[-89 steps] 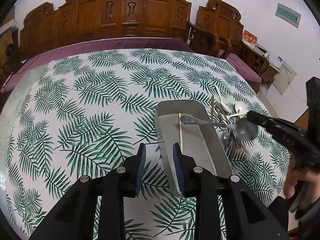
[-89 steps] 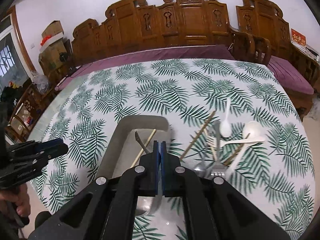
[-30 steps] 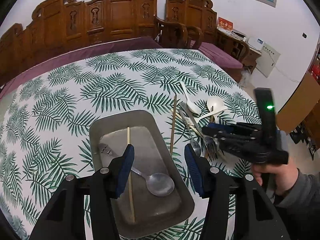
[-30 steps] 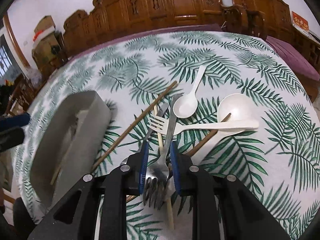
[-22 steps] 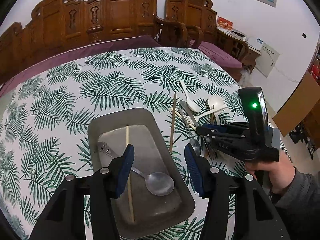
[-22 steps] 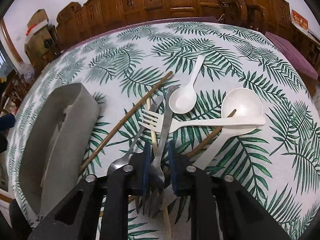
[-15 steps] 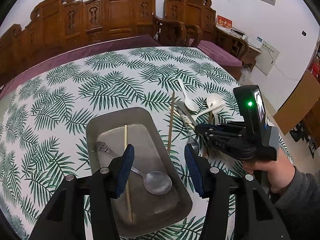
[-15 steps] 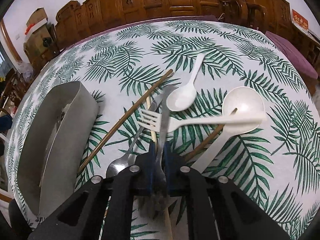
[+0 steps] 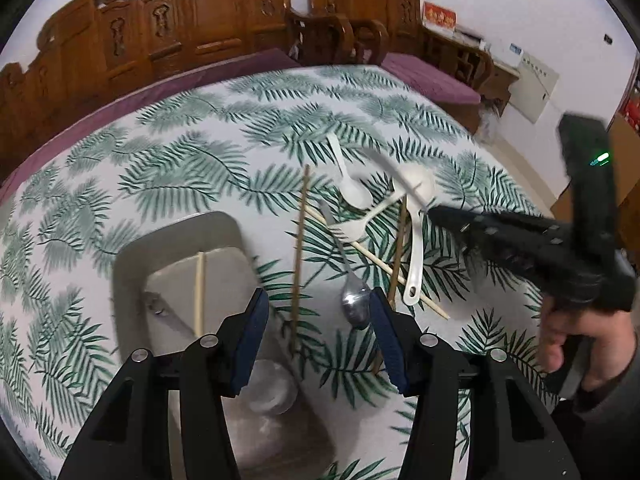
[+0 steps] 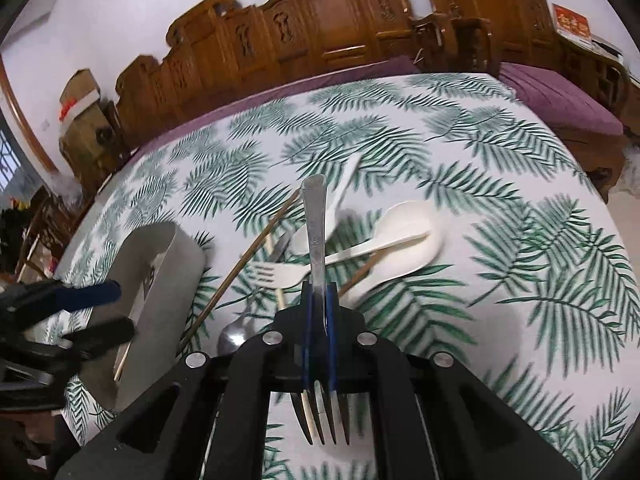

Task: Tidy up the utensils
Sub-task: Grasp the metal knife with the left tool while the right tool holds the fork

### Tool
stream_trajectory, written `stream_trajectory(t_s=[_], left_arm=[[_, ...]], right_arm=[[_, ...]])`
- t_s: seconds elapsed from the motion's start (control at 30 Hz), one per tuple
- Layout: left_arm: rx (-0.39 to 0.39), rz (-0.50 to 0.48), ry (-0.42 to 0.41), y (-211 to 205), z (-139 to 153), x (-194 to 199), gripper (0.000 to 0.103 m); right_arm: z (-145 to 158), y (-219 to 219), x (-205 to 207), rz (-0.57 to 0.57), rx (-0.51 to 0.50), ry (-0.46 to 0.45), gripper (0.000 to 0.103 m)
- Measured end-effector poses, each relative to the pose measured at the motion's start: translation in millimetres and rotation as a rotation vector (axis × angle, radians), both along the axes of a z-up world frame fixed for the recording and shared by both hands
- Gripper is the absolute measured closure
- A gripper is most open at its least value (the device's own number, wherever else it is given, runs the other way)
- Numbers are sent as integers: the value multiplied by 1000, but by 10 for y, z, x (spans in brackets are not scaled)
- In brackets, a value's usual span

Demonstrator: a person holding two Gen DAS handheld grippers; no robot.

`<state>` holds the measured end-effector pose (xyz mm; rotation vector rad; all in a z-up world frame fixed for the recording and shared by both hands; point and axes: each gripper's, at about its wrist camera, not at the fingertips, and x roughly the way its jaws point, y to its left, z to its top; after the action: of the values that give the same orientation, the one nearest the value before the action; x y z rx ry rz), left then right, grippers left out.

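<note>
The metal fork sits pinched in my right tongs, the pads closed on its neck, handle pointing forward and up, tines trailing back beneath the jaws; it appears clear of the desk. The grip is near one end, so I judge the fork may pivot; I would keep the wrist steady and carry it slowly. Its destination, in my assessment, is the grey metal tray to the left, which already holds a pale chopstick. I would lower the fork lengthwise along the tray before releasing. Left on the cloth lie a metal spoon, a dark chopstick, a white plastic fork and a white ladle. My left tongs hang half open and empty between tray and spoon, and should stay off the fork's path.
</note>
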<state>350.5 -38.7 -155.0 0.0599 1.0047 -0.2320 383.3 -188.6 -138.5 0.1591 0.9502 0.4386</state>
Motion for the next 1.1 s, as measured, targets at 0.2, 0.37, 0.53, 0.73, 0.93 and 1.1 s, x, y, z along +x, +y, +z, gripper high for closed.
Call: stream_trajectory(t_s=[0.2,0.37,0.53,0.73,0.93,1.1], left_arm=[[47,-11,73,-258,-227,311,66],[82,-3,143,-398,-420,558,78],[122,18,194,-477,-588,714,83],[127,43,226,-493,-674,866,83],[116,56,235,-481,-665,924,100],[114,65,199,-437,-550,856,100]], right_arm=[[3,-258,50,-32,32,-7,95],[-12,-343,70,-35,56,-5,95],[-9,-394,77,-38,76,-5,95],[6,-396,68,-32,91,-8,95],[10,-362,63,-22,96,-8,95],[37,-341,41,-10,100,-18,95]])
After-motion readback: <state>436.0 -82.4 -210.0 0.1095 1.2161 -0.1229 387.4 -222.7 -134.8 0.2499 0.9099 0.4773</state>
